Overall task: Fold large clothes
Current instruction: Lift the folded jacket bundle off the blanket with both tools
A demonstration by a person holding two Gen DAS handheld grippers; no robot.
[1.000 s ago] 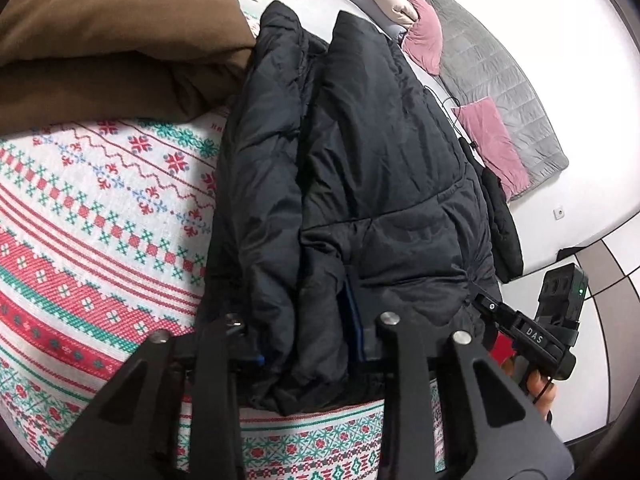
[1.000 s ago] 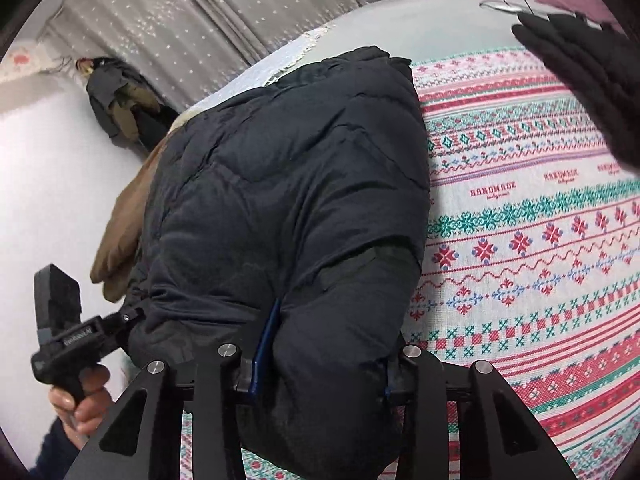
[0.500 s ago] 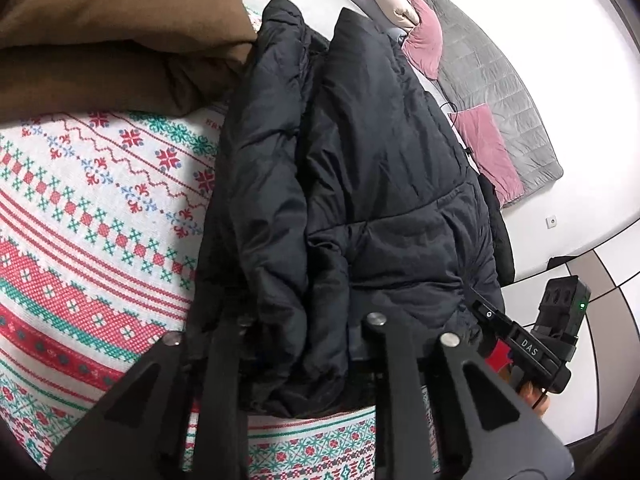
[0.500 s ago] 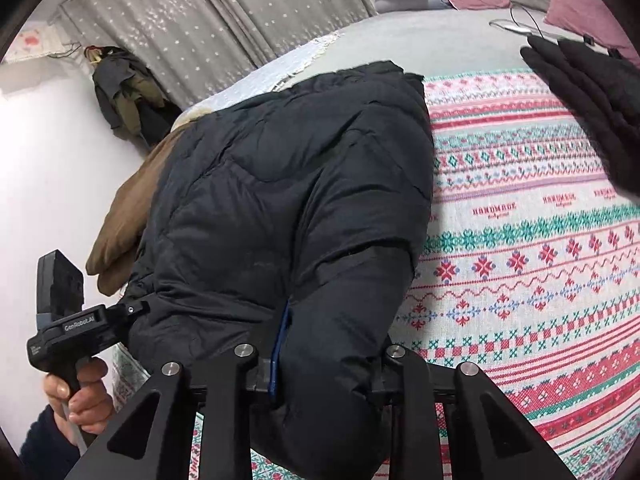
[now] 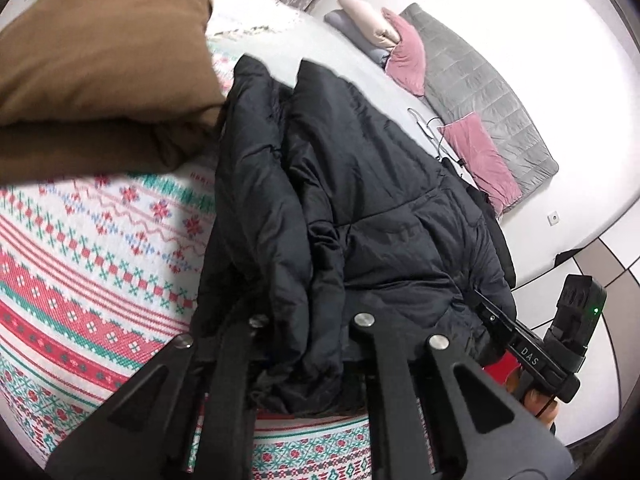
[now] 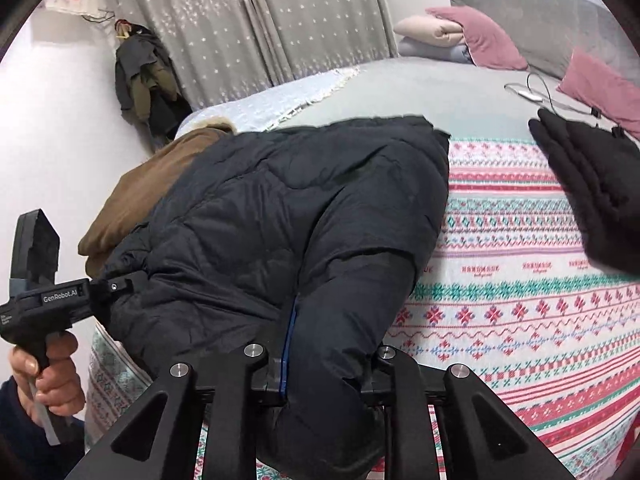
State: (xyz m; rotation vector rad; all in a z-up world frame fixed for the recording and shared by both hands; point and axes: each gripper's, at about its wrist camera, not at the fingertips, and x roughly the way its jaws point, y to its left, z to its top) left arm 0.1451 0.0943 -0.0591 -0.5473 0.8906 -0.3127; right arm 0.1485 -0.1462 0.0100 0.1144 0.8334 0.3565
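Seen from two fisheye cameras, one on each hand-held gripper, above a bed. Spread across the bed, a knitted blanket patterned in red, green and white bands. On the blanket, a dark padded jacket, folded lengthwise into a thick bundle, running in the left wrist view from 6 o'clock up toward 12 o'clock. Left gripper clamped on the near edge of the jacket, a bunched fold of fabric pinched between its two black fingers at 6 o'clock. Right gripper likewise gripping the jacket's near edge, puffy fabric bulging between and below its fingers, a thin blue strip visible by the left finger. Each gripper visible from the other's camera: the right one at 4 o'clock in the left wrist view, the left one at 9 o'clock in the right wrist view, a bare hand wrapped around the handle. Touching the jacket's far left side, a brown folded garment at 10 o'clock. At 3 o'clock in the right wrist view, a separate black garment lying on the blanket, apart from the jacket. Further back, pink cushions, a grey quilted pad and a grey curtain.
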